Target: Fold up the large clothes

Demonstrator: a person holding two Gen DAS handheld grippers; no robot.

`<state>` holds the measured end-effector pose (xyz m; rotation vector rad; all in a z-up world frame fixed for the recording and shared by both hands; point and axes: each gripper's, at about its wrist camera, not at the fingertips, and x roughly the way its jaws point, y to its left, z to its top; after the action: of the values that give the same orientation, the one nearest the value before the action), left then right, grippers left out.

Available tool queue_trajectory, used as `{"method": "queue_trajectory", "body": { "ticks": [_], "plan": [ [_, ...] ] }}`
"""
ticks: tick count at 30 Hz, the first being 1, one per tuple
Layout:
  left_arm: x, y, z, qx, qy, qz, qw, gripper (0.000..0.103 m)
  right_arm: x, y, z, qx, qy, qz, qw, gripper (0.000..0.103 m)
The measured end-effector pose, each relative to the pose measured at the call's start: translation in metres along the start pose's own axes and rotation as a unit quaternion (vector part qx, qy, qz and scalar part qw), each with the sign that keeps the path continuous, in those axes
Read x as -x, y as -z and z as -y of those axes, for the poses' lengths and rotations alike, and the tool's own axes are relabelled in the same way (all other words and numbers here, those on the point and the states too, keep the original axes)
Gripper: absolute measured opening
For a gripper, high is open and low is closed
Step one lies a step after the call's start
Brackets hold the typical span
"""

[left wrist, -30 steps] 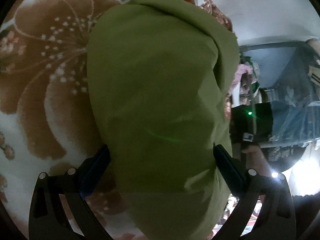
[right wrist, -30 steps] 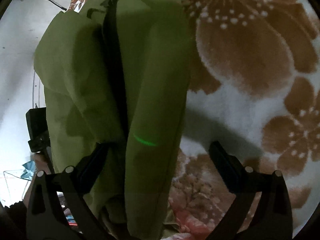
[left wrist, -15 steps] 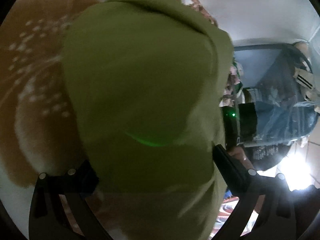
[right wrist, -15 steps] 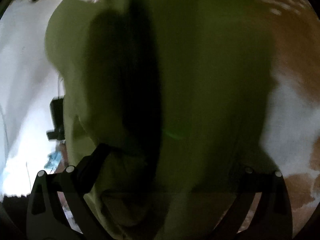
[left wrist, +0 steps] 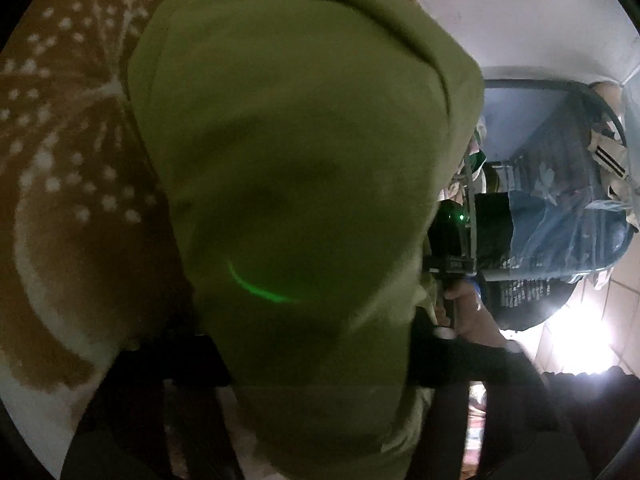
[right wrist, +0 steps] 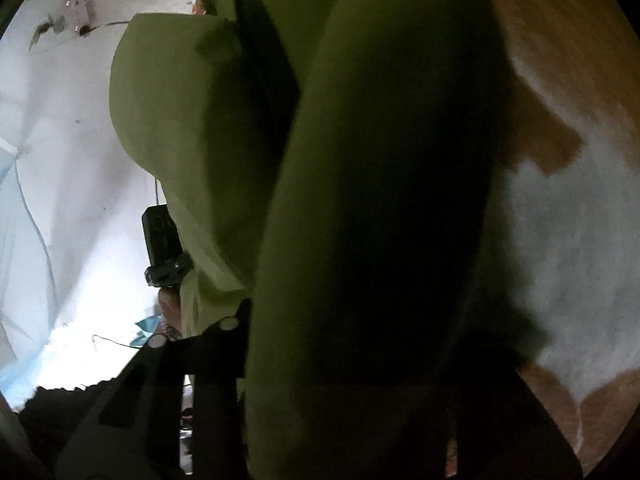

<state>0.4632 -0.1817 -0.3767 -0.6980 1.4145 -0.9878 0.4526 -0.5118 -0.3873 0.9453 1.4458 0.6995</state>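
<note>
A white blanket with large brown flowers [left wrist: 68, 208] is seen behind a bulky olive-green cloth garment [left wrist: 304, 184] hanging in soft folds (a dark strap down one crease) over both tongs. The left gripper [left wrist: 316, 364] and right gripper [right wrist: 360, 364] are draped over — their grip cannot be told.

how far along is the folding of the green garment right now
Partly done, by the look of it: the green garment already hangs doubled in layers, with a dark strip between them. In hand: it is lifted off the floral blanket, draped between the fingers of the left gripper and right gripper; how they grip is hidden. Left: laying it down and finishing the folds.
</note>
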Motion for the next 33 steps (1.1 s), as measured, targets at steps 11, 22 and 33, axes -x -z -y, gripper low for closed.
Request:
{"method": "queue_trajectory", "body": {
  "ticks": [11,22,33],
  "plan": [
    [0.011,0.002,0.078,-0.104,-0.014,0.036,0.9938,0.029,0.024,0.008,-0.058,0.072,0.008,0.02,0.997,0.021],
    [0.04,0.0,0.182,-0.178,-0.03,0.033,0.983,0.028,0.082,0.039,-0.117,0.103,-0.016,0.074,0.992,0.021],
    [-0.059,0.048,0.384,-0.276,0.053,-0.069,0.9574,0.028,0.297,0.225,-0.153,0.058,0.012,0.235,0.97,0.021]
  ]
}}
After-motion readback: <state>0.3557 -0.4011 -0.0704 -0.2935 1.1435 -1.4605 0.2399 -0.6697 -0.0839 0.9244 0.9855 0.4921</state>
